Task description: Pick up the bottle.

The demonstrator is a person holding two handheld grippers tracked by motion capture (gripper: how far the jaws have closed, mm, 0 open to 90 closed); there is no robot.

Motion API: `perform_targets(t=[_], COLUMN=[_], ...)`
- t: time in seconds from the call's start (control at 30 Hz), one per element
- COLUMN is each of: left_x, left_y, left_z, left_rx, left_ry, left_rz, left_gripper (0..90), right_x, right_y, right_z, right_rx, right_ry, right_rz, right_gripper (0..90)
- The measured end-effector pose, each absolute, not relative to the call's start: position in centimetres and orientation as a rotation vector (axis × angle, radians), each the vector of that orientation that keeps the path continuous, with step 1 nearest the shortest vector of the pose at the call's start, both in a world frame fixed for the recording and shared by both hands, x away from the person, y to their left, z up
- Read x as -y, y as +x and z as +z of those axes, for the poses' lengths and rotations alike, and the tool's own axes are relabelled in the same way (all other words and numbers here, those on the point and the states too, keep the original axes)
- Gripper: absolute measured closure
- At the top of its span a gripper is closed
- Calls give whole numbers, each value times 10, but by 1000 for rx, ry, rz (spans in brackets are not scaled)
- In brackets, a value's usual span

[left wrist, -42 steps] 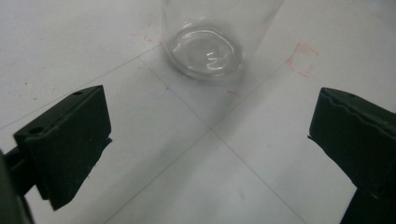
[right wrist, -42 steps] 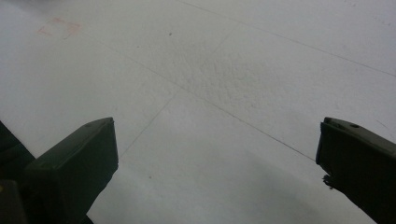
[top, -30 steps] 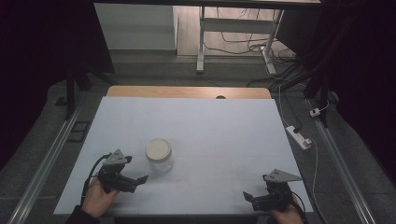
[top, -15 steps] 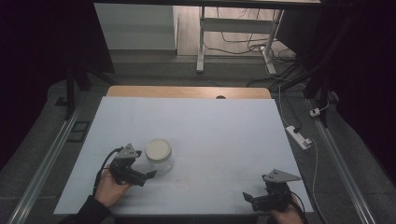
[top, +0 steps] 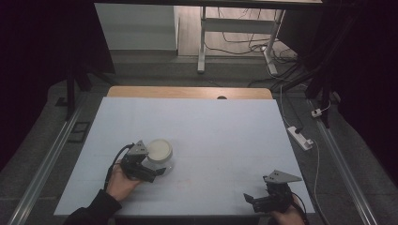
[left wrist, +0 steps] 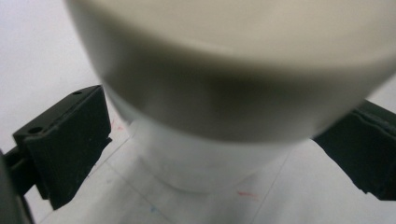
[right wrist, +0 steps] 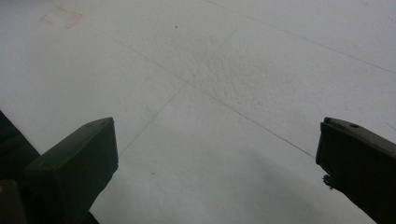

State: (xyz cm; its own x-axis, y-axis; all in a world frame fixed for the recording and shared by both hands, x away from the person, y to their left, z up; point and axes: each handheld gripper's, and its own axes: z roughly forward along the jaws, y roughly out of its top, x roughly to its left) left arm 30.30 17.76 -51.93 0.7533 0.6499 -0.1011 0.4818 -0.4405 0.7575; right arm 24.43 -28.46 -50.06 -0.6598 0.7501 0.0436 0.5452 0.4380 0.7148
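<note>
In the high view we locate the jar (top: 159, 154) at lower left of the tabletop (top: 225, 126), with the left gripper (top: 149, 169) against it. The left gripper view resolves the jaws spread either side of the jar (left wrist: 224, 93), clear of it. The right gripper (top: 249, 200), lower right, holds its jaws open over bare tabletop (right wrist: 224, 70).

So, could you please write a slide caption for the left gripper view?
Left gripper open, its black fingers flanking a clear jar with a cream lid on the white table.
</note>
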Motion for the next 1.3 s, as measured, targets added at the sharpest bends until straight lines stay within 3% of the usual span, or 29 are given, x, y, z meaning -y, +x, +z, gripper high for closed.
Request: perform_targets(t=[0.77,1.3], left_x=[-170,-170], left_y=[310,311], left_z=[-518,-514], left_rx=[-779,-838], left_ry=[2118,2115], left_rz=[322,310], left_gripper=[70,74], right_x=[283,283], right_y=[244,244], right_z=[-501,-501], right_rx=[-2425,-2432], right_ry=[1105,1089], right_rz=[1033,1026], right_gripper=[0,0])
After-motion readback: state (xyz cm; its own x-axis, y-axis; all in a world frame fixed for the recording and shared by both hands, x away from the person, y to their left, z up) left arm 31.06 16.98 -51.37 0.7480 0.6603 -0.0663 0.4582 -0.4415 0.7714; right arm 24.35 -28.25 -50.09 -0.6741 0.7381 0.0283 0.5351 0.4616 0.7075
